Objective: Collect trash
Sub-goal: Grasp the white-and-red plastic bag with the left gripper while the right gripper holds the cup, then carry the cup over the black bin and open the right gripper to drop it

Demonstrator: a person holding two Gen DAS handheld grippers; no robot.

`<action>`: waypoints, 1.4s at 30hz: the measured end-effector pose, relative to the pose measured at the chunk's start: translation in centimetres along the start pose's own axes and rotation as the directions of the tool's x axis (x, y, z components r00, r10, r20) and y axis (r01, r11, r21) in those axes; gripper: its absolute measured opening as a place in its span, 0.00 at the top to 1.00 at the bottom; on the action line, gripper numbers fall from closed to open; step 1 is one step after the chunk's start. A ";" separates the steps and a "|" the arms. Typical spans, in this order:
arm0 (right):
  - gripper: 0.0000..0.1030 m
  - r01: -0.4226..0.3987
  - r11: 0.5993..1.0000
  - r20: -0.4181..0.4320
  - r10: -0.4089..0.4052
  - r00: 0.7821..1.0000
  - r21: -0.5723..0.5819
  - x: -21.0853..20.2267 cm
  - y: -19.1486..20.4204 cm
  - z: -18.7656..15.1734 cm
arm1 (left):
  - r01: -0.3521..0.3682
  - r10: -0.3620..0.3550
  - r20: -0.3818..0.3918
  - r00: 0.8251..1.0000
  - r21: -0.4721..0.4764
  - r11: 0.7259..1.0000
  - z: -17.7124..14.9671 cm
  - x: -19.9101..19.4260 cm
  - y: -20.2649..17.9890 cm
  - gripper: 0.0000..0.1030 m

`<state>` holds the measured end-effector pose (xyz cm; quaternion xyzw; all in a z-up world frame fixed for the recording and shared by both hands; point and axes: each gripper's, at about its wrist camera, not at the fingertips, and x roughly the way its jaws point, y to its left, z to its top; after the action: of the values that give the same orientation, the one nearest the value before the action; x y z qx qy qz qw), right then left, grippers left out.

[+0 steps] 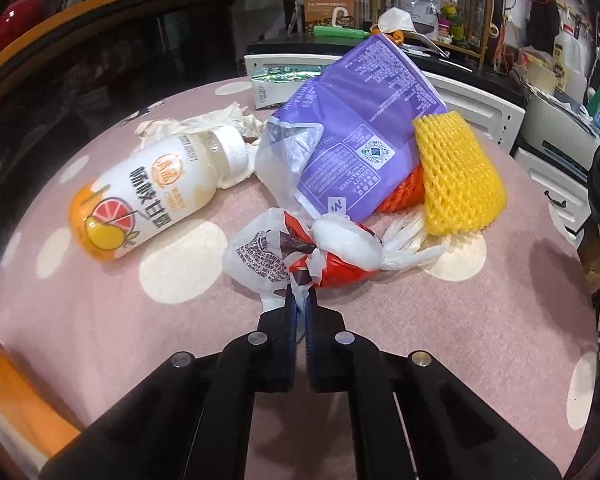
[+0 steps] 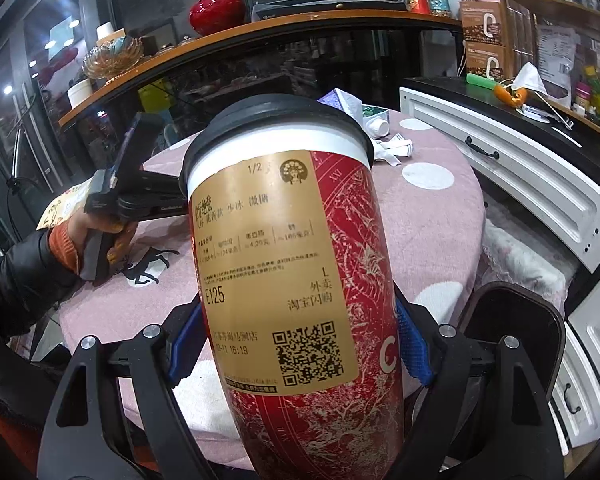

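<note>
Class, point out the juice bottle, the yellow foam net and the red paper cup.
juice bottle (image 1: 148,196): left wrist view, label middle.
yellow foam net (image 1: 456,176): left wrist view, mesh centre.
red paper cup (image 2: 364,264): right wrist view, red side wall.

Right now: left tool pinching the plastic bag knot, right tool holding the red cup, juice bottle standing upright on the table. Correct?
One error: the juice bottle is lying on its side on the table, not upright; the left wrist view shows it. The rest holds: the left tool pinches the plastic bag, and the right tool holds the red cup.
</note>
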<state>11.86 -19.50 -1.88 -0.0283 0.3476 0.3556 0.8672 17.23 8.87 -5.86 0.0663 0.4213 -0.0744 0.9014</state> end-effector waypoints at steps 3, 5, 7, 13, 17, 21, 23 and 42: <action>0.23 0.003 1.000 0.010 -0.003 1.000 0.019 -0.2 -0.3 -0.4 | -0.011 0.012 0.034 0.999 -0.037 0.999 -0.5 -1.7 0.5 0.95; 0.23 0.000 0.999 0.015 -0.001 1.000 0.032 -0.3 -0.5 -0.6 | -0.020 0.024 0.065 0.998 -0.069 0.997 -1.0 -3.2 0.9 0.95; 0.23 0.002 0.999 0.018 -0.002 1.000 0.036 -0.4 -0.4 -0.8 | -0.040 0.049 0.100 0.994 -0.089 0.995 -1.4 -5.0 1.3 0.95; 0.23 -0.001 0.999 0.036 0.000 0.999 0.034 -1.0 -0.2 -1.0 | -0.063 0.087 0.183 0.979 -0.131 0.989 -2.3 -9.5 1.9 0.95; 0.23 0.002 0.999 0.043 -0.004 0.999 0.038 -1.2 -0.3 -1.1 | -0.058 0.097 0.249 0.964 -0.159 0.986 -2.0 -12.3 2.0 0.95; 0.23 0.010 0.999 0.050 -0.012 0.999 0.044 -1.6 -0.4 -1.2 | -0.033 0.082 0.296 0.952 -0.164 0.986 -1.6 -14.2 1.1 0.95; 0.23 0.013 0.999 0.053 -0.016 0.998 0.048 -1.8 -0.4 -1.3 | -0.017 0.063 0.320 0.945 -0.144 0.989 -1.1 -14.9 0.1 0.95; 0.23 0.205 0.950 0.029 -0.217 0.976 0.237 -5.1 -9.0 -3.8 | 0.244 -0.255 0.289 0.923 0.076 0.967 5.2 -8.5 -13.8 0.95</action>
<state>12.80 -30.36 -3.37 0.0463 0.3581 0.2182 0.9066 13.11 -4.94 3.23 0.0175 0.2847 -0.2057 0.9361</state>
